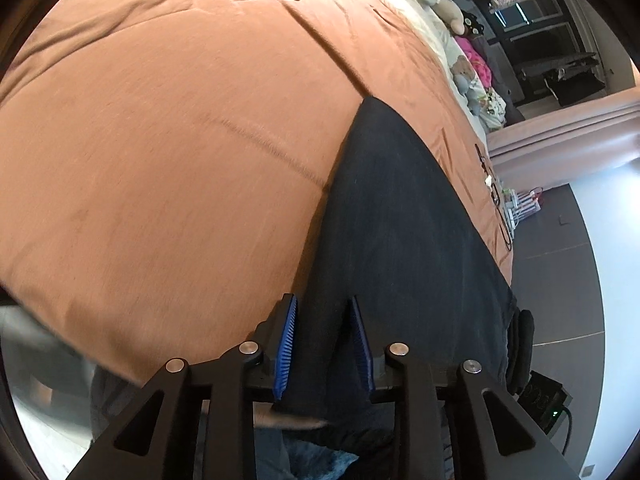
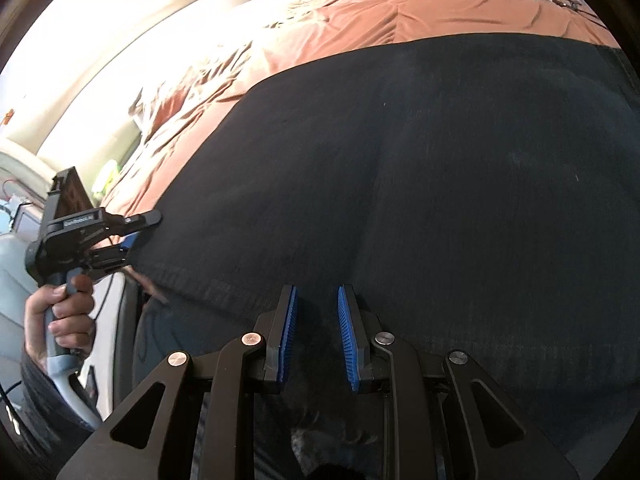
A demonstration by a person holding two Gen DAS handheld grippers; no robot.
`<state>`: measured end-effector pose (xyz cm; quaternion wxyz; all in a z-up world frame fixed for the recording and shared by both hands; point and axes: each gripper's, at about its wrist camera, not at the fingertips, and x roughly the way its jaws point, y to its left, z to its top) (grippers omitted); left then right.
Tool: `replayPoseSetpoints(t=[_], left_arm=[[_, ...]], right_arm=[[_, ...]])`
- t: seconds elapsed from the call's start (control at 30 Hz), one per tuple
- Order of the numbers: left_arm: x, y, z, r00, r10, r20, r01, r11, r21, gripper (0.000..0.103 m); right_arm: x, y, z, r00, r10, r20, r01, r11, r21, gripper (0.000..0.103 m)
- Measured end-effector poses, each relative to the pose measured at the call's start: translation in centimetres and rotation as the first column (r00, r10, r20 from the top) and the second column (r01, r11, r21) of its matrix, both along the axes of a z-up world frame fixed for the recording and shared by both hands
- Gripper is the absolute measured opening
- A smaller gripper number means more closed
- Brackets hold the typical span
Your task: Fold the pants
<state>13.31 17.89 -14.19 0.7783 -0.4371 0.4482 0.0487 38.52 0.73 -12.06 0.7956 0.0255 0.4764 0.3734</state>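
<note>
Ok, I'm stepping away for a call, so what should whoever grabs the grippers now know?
Left gripper: jaws parted around the pants' edge, not pinching.
Right gripper: closed on the pants' near edge, as far as it shows.
Pants: spread smooth on the orange duvet.
Done: laying out.
Left: the folds themselves, apparently; none is clearly visible.

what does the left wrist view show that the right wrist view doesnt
Only the left wrist view: stuffed toys at the bed's far end, a dark window and dark floor. Only the right wrist view: the left gripper seen from outside, held in a hand. Both: black pants on the orange blanket.
</note>
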Motion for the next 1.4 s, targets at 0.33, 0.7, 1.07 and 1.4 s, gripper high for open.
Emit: replayPoseSetpoints(t=[0.33,0.7,1.07,1.4], left_arm=[[-2.2,-0.8,-0.2,1.0,0.019,0.01,-0.019,1.0,-0.01,0.038],[-2.5,-1.3,-0.1,1.0,0.027,0.013,-0.028,1.0,0.013,0.045],[-2.3,-1.9,0.2,1.0,0.03,0.006,-0.03,0.999,0.027,0.049],[-1.8,-1.8,-0.1,0.999,0.039,0.009,-0.04,0.999,0.014,0.049]], right_arm=[[-1.4,-8.7,3.4,0.986,-0.147,0.083,0.138,0.985,0.104,0.052],[0.1,-20.2,3.0,0.938,-0.343,-0.053,0.341,0.886,0.315,0.057],[1.5,-24.6,-2.5,0.903,-0.333,-0.27,0.425,0.779,0.461,0.059],[4.2,-26.2,-4.8,0.873,-0.366,-0.323,0.487,0.706,0.515,0.059]])
